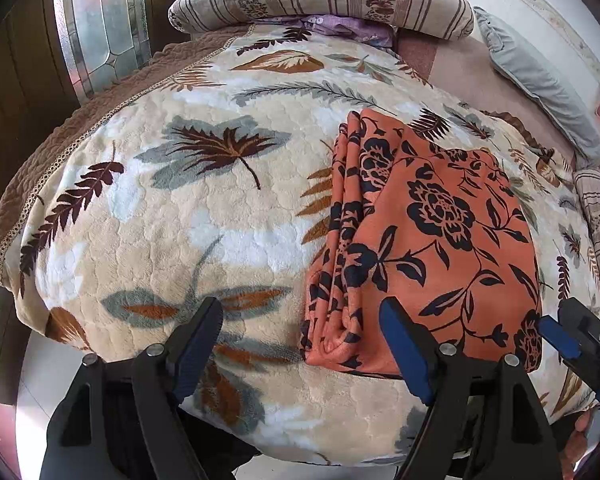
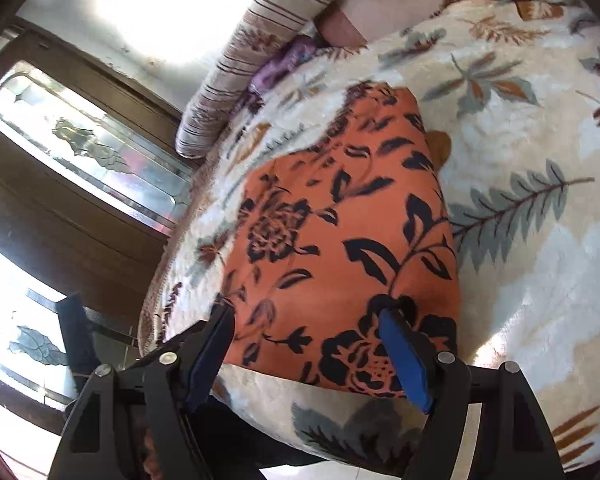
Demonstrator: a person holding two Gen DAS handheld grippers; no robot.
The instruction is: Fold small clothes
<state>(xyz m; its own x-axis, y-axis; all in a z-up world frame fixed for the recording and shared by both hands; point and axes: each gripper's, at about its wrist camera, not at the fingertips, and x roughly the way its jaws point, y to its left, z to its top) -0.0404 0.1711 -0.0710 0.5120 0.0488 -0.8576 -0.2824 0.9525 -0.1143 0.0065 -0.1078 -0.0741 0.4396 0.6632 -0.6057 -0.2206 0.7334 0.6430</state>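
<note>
Item 1: orange garment (image 1: 432, 236), black flower print, folded into a rough rectangle, several stacked fold edges showing along its left side in the left wrist view. Lying flat on the blanket, toward the near edge of the bed, right of centre in that view.

Item 2: cream fleece blanket (image 1: 188, 216) with brown, grey and rust leaf pattern, spread across the bed beneath the garment.

Item 3: left gripper (image 1: 300, 316), jaws spread wide, nothing between the blue pads. Poised above the near left corner of the garment, apart from the cloth.

Item 4: right gripper (image 2: 306, 314), jaws likewise released, empty, hovering over the near edge of the garment. Tip also visible at the right margin of the left wrist view (image 1: 568, 332).

Item 5: striped bolster pillow (image 1: 320, 4) at the far end of the bed, purple cloth (image 1: 340, 26) tucked just below it.

Item 6: grey cushion (image 1: 540, 80) along the far right side.

Item 7: leaded glass door panel (image 2: 92, 148), dark wooden frame, beside the bed.
</note>
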